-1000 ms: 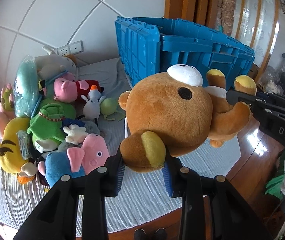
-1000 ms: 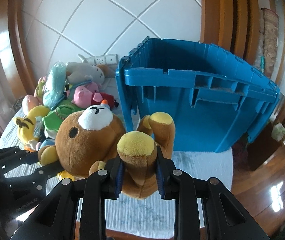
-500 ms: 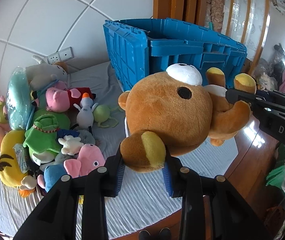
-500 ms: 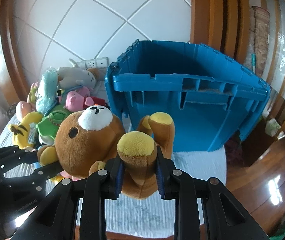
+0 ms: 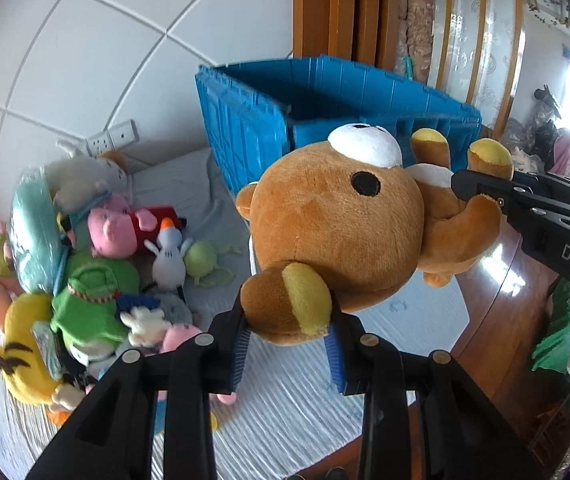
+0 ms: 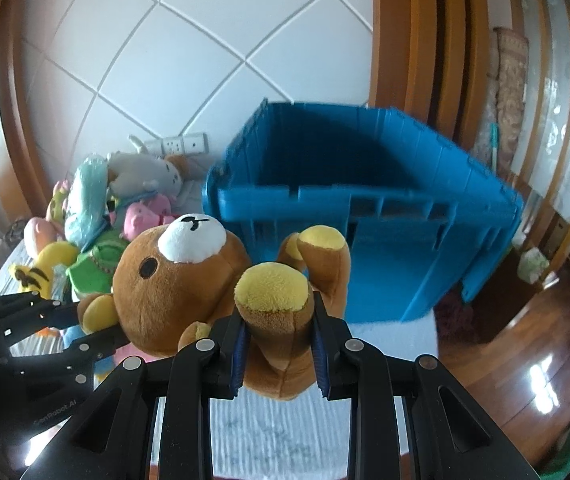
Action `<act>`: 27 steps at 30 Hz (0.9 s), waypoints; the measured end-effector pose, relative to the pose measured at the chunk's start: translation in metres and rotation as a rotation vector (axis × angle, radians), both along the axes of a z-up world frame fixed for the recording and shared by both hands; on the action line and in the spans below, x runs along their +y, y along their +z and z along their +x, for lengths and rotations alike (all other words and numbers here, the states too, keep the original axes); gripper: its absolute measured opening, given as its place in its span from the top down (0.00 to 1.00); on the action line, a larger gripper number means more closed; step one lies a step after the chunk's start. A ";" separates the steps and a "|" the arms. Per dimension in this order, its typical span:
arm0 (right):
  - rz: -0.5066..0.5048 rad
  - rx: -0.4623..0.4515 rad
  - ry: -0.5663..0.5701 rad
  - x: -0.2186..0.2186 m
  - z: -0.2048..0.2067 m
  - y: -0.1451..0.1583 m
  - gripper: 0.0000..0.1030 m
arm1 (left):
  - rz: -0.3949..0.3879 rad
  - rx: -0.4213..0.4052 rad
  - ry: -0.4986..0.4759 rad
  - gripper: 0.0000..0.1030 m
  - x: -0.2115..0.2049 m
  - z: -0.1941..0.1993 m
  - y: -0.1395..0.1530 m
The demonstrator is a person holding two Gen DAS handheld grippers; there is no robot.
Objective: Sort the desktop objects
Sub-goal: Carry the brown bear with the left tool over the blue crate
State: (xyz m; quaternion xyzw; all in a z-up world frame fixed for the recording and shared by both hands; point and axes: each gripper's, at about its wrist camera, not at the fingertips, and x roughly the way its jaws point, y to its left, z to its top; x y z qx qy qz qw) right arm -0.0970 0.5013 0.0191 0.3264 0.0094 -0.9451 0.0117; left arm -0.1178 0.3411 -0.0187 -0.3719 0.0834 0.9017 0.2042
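A brown plush bear [image 5: 337, 228] [image 6: 177, 284] hangs in the air between both grippers, in front of the big blue crate [image 5: 325, 108] [image 6: 365, 216]. My left gripper [image 5: 289, 340] is shut on the bear's yellow-lined ear. My right gripper [image 6: 277, 336] is shut on one of its yellow-soled feet. In the left wrist view the right gripper's fingers [image 5: 525, 204] come in from the right at the bear's legs. The left gripper's fingers [image 6: 45, 320] show at the lower left of the right wrist view. The crate's open top lies beyond the bear.
A heap of plush toys [image 5: 97, 264] [image 6: 97, 220] covers the left of the round table with its grey striped cloth [image 5: 285, 412]. A wall socket strip [image 5: 113, 140] sits behind the heap. Wooden floor [image 6: 525, 360] and more toys lie off to the right.
Both grippers have risen with the bear and closed in on the crate; its open inside now shows, where only the side walls showed before. Both holds are unchanged.
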 end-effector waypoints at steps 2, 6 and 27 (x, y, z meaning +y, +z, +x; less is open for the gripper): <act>0.009 0.020 -0.006 0.001 -0.002 0.011 0.75 | 0.006 0.020 -0.006 0.69 0.003 -0.005 0.013; 0.010 0.060 -0.020 0.008 -0.010 0.037 0.75 | 0.026 0.055 -0.018 0.69 0.011 -0.013 0.039; -0.035 0.124 0.107 0.052 -0.091 0.095 0.76 | 0.073 0.202 0.106 0.70 0.040 -0.070 0.110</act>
